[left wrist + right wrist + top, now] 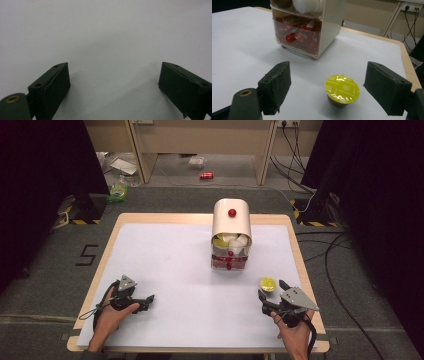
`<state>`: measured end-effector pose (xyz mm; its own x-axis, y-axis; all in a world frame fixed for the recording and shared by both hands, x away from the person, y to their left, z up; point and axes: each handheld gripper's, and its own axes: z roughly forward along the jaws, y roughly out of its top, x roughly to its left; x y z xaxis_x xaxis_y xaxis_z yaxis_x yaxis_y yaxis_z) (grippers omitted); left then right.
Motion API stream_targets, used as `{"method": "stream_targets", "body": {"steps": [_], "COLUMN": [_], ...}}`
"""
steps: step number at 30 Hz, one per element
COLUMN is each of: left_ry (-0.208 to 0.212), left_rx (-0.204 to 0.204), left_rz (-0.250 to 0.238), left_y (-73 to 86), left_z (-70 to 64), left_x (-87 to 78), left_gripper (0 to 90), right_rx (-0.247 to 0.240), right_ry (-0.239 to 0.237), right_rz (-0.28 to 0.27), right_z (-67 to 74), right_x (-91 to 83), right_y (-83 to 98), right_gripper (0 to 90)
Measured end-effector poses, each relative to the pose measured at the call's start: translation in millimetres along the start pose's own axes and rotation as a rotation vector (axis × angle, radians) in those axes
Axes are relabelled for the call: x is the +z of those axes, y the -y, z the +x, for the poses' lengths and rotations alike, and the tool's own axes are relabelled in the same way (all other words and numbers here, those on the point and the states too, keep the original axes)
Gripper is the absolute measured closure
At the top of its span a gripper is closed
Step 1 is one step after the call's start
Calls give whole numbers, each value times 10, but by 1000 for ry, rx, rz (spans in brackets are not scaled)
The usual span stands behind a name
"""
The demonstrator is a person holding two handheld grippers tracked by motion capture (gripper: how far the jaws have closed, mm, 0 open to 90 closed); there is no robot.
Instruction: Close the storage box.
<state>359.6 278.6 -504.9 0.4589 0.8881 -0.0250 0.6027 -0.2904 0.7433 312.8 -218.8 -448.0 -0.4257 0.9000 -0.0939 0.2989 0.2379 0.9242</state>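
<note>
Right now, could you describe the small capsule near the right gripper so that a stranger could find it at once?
Start at the white dispenser box at the far middle of the table. Come toward the person's right hand: the capsule stands alone between the open jaws of the right gripper, untouched. Its shiny yellow foil lid sets it apart.

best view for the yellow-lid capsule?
Right gripper view: the capsule sits close up between the open jaws, untouched, foil lid and brown cup clear. High view shows it small by the right gripper. Left gripper view faces bare table.
</note>
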Motion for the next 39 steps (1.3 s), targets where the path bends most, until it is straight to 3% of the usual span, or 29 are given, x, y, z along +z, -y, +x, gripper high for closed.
{"method": "stream_targets", "body": {"steps": [39], "left_ry": [0], "left_rx": [0], "left_rz": [0], "left_y": [0], "left_z": [-1], "left_x": [0], "left_gripper": [92], "right_rx": [21], "right_ry": [-15], "right_rz": [55], "right_z": [-24], "right_x": [-175], "right_y": [184], "right_gripper": [211]}}
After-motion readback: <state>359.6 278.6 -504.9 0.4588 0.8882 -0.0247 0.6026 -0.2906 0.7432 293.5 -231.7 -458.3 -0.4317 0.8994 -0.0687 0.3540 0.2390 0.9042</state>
